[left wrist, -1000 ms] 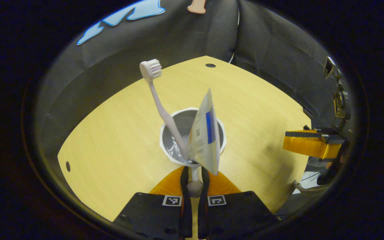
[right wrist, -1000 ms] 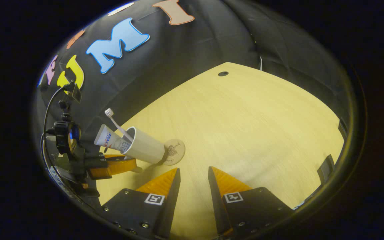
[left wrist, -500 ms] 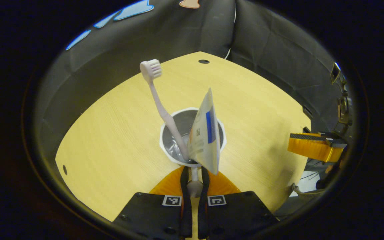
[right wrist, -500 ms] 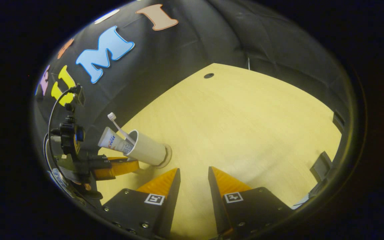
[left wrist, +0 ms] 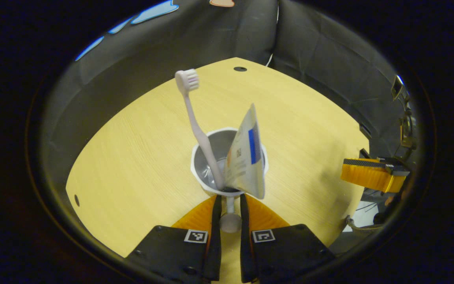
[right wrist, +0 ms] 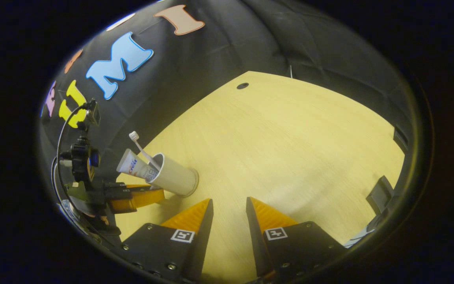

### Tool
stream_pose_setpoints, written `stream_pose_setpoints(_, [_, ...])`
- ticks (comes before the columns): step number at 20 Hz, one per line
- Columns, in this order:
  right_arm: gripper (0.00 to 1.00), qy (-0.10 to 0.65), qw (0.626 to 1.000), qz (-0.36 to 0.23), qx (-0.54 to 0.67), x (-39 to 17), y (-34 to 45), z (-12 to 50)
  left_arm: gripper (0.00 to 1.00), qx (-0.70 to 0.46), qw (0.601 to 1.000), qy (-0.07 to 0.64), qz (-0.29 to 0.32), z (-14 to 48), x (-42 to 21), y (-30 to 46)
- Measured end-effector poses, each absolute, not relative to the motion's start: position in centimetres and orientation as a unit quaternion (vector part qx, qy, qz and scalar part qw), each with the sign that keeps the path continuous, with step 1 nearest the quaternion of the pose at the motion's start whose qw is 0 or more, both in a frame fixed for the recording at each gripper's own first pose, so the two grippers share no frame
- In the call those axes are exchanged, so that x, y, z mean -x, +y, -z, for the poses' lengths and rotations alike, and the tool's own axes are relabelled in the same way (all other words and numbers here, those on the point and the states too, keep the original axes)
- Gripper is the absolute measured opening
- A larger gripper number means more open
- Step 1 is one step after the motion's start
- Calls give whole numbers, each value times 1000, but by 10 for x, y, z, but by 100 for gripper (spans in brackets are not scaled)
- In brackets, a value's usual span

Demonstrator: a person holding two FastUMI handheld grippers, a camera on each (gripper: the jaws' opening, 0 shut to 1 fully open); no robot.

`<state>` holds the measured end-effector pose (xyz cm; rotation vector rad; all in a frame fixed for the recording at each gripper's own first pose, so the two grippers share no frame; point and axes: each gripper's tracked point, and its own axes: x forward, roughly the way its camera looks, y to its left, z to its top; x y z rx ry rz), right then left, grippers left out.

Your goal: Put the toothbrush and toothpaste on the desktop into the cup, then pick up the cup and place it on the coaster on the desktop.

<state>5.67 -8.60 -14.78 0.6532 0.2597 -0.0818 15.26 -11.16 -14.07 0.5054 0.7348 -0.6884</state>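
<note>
The bench carries the cup at the centre of the left gripper view, directly at 12 o'clock from the left gripper, whose fingers pinch the cup's near rim. In the right gripper view the cup stands at 10 o'clock from the spread, empty right gripper. The toothpaste and toothbrush lean inside the cup.

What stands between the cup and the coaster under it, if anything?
Nothing visible. In the right gripper view the white cup, holding the toothbrush and toothpaste, stands on the coaster, whose edge shows at its base.
</note>
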Motion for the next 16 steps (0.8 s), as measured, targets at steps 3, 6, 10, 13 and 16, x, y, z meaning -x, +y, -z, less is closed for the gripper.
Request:
stream_pose_setpoints(3, [50, 127, 940, 36, -313, -56, -85, 147, 35, -238, 853, 332, 326, 132, -151, -111])
stream_pose_setpoints(6, [50, 124, 946, 25, -300, -56, -84, 142, 31, -238, 858, 320, 324, 122, -144, -107])
stream_pose_setpoints(10, [50, 113, 960, -2, -257, -57, -64, 112, 35, -225, 877, 284, 316, 102, -134, -99])
stream_pose_setpoints(13, [50, 97, 970, -20, -222, -55, -55, 88, 30, -225, 899, 234, 295, 73, -129, -85])
stream_pose_setpoints(16, [50, 71, 977, -37, -199, -52, -44, 54, 34, -217, 919, 187, 272, 43, -118, -70])
